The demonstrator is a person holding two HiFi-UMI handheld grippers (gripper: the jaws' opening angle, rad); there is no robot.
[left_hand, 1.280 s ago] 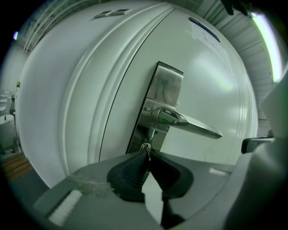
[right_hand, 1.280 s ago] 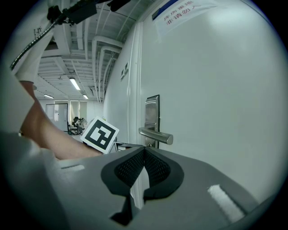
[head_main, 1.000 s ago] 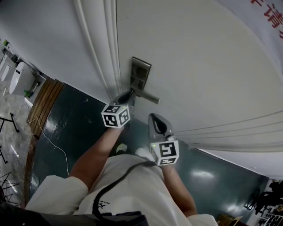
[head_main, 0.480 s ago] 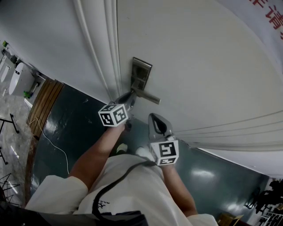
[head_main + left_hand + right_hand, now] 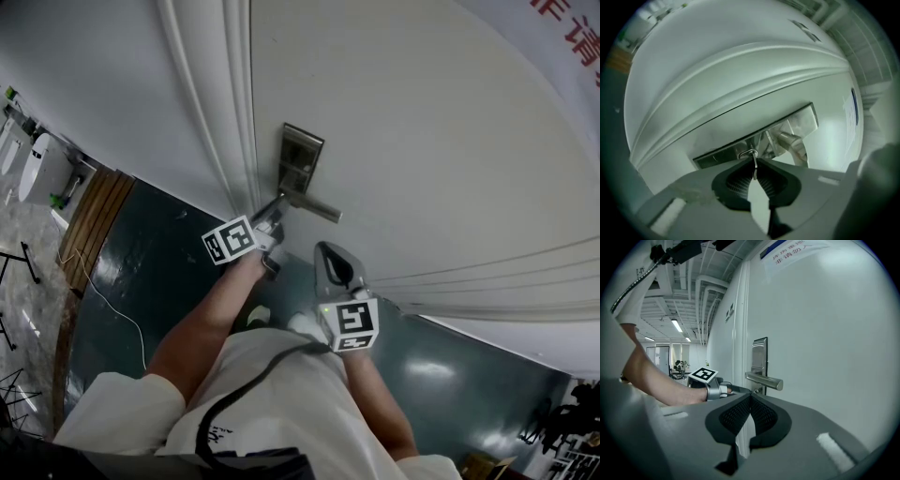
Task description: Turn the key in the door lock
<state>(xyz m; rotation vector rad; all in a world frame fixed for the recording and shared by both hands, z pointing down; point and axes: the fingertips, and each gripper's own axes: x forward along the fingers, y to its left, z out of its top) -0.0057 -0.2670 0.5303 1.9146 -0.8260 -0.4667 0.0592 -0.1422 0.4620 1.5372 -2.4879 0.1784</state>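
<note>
The white door fills the head view, its steel lock plate and lever handle close to the frame edge, and the left gripper reaches in just under the lever while the right gripper hangs apart, short of the door. Only the left gripper view shows the jaws clamped on a thin key with a wire ring, seated in the plate. The right gripper view shows that gripper's pads pressed together on nothing.
</note>
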